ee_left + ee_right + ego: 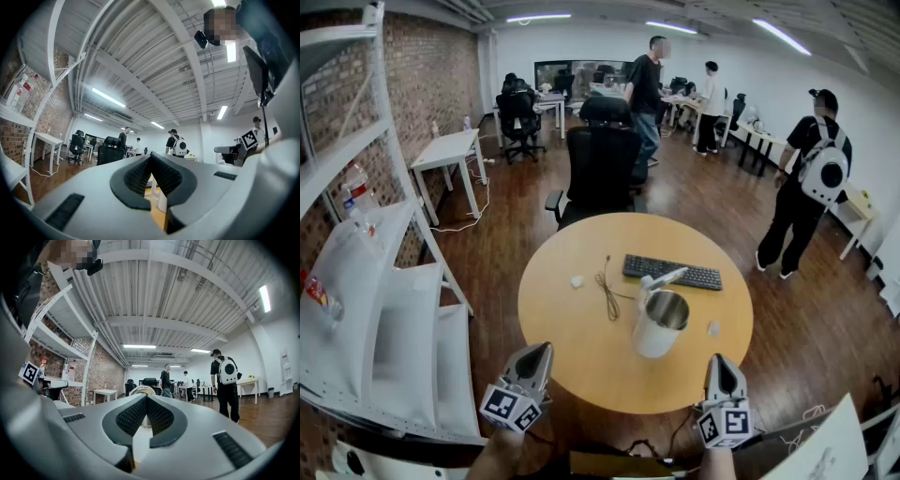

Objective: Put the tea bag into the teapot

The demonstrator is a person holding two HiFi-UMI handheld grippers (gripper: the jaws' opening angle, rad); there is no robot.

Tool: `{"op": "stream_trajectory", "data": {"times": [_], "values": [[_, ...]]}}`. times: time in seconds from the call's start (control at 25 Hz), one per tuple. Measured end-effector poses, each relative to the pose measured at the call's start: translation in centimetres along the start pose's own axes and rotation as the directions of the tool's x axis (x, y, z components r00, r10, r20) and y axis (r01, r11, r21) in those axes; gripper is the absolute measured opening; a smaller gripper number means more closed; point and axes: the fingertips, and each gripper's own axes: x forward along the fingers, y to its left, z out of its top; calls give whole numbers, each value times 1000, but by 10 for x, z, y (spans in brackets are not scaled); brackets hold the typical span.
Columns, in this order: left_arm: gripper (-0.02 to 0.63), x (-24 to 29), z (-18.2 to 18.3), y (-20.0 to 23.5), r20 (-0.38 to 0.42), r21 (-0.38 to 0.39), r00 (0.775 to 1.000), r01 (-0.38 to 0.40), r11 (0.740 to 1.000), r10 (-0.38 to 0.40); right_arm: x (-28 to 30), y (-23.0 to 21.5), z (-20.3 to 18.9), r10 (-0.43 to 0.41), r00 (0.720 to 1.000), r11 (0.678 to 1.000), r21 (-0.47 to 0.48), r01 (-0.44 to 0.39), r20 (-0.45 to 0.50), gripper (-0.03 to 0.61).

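Round wooden table (581, 347), lower centre of the head view. The teapot (659, 323) stands upright right of the table's middle, with a white body and its lid tipped up and back over the rim. The open mouth shows a bright metal interior. Whether anything lies inside cannot be told from this angle.

Two small white items lie on the table, both outside the teapot. One white item (577, 280) sits left of a coiled cable (608, 292). The other white item (713, 328) sits just right of the teapot. Which of them is the task's bag I cannot tell. A black keyboard (672, 272) lies behind the teapot.

The left gripper (542, 350) hangs at the table's near edge, lower left, jaws together with nothing between them. The left gripper view (151, 158) shows the pads meeting at the tip. The right gripper (723, 360) hangs at the near edge, lower right, jaws likewise closed and empty, as confirmed in the right gripper view (146, 398). Both are well apart from the teapot and touch nothing.

A white shelf rack (394, 281) at frame left carries white bags.
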Motion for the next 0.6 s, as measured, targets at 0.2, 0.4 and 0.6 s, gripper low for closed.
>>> {"op": "stream_trajectory", "data": {"times": [0.2,0.4,0.6], "values": [[-6,12,-4,3,-3,-18,999,42,999,-42,2,15,-8,-13,1000,1000,-5,13,-20,9],[-6,33,-15,-8,-25,-57,995,90,994,-91,-11,1,-18,-70,996,997,8,71,-49,9],[-6,69,-23,-34,-28,-70,990,139,988,-141,-20,-39,-23,-135,990,991,19,136,-48,9]]}}
